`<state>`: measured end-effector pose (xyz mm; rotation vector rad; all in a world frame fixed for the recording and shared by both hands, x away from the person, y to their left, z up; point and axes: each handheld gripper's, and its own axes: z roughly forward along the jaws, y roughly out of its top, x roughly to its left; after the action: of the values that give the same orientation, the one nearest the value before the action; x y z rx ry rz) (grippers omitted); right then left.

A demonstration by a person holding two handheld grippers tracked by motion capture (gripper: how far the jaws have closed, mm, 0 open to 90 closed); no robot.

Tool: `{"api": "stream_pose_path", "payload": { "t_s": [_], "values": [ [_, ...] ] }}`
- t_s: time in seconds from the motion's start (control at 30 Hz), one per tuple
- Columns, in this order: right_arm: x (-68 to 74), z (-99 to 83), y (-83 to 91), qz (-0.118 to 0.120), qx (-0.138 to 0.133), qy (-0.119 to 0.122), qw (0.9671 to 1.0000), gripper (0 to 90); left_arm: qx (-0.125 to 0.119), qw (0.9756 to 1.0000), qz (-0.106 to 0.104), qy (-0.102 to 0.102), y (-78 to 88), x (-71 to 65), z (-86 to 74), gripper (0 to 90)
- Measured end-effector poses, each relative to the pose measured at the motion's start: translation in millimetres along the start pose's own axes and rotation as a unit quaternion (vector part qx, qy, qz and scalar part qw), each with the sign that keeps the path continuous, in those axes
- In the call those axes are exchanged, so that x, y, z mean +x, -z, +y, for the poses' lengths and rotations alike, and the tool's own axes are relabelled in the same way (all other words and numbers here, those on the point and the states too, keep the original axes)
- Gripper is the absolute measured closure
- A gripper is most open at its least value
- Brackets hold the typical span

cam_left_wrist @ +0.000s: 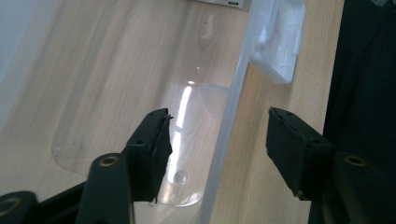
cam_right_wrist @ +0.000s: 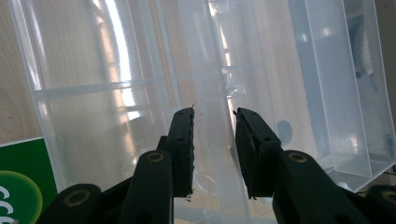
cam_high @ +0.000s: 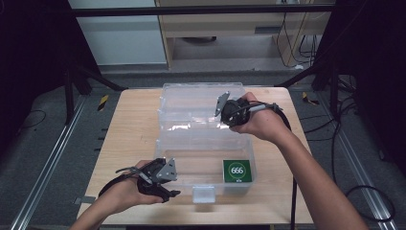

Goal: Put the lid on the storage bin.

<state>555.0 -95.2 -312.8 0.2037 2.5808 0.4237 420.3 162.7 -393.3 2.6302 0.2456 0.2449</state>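
A clear plastic box (cam_high: 203, 143) sits open near the middle of the pale wooden surface (cam_high: 131, 129), its lid (cam_high: 194, 103) laid back flat on the far side and its white latch tab (cam_high: 203, 194) hanging over the front edge. Inside the tray, in the near right corner, lies a green card pack (cam_high: 237, 171) with a white round mark on it (the digits read as 666); the other compartments look bare, with only the wood grain showing through the floor. The left gripper (cam_high: 168, 193) is at the box's near left corner, and in the left gripper view its fingers (cam_left_wrist: 154, 144) straddle the front wall (cam_left_wrist: 229, 140), one inside the tray and one outside, standing apart from the plastic with a clear gap on both sides. The right gripper (cam_high: 221, 106) reaches in over the hinge line, and in the right gripper view its fingers (cam_right_wrist: 184, 140) stand close on either side of an upright clear rib (cam_right_wrist: 210, 116); whether the pads actually press on it I cannot tell.
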Motion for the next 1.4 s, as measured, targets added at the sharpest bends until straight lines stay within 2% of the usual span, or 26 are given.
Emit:
{"api": "stream_pose_path", "payload": {
  "t_s": [0.1,0.17,0.3,0.53,0.7,0.83,1.2,1.23,1.4],
  "values": [
    [-0.2,0.8,-0.5,-0.001,0.0,0.003,1.0,69.8,0.015,0.9999,-0.006,-0.002,-5.7,0.0,-0.1,46.5],
    [-0.5,1.0,-0.4,-0.001,0.001,0.004,1.0,70.6,0.022,0.9997,-0.008,-0.001,-8.6,1.0,-0.9,51.8],
    [-1.5,0.2,-1.0,0.001,0.002,0.007,1.0,72.0,0.022,0.9998,-0.005,0.002,-10.9,2.3,-1.4,61.2],
    [-2.0,0.5,-1.3,0.0,0.009,0.014,0.9999,73.7,0.026,0.9996,-0.008,0.006,-14.9,3.5,-3.8,65.7],
    [-1.0,2.5,-2.0,-0.001,0.012,0.022,0.9997,74.8,0.031,0.9995,-0.004,0.007,-16.8,3.9,-5.4,73.8],
    [-1.5,3.5,-2.9,0.0,0.014,0.031,0.9994,75.1,0.022,0.9994,-0.016,0.02,-17.6,4.9,-7.3,78.2],
    [-1.2,7.9,-6.6,-0.008,0.024,0.057,0.9981,77.7,0.024,0.9994,-0.008,0.022,-18.2,8.0,-6.6,78.9],
    [-1.5,8.7,-6.8,-0.008,0.026,0.066,0.9974,78.5,0.024,0.9994,-0.007,0.022,-18.3,8.2,-6.4,78.9],
    [-1.9,10.3,-6.9,-0.008,0.034,0.073,0.9967,79.3,0.021,0.9995,-0.004,0.025,-18.8,8.7,-6.5,78.7]
  ]
}}
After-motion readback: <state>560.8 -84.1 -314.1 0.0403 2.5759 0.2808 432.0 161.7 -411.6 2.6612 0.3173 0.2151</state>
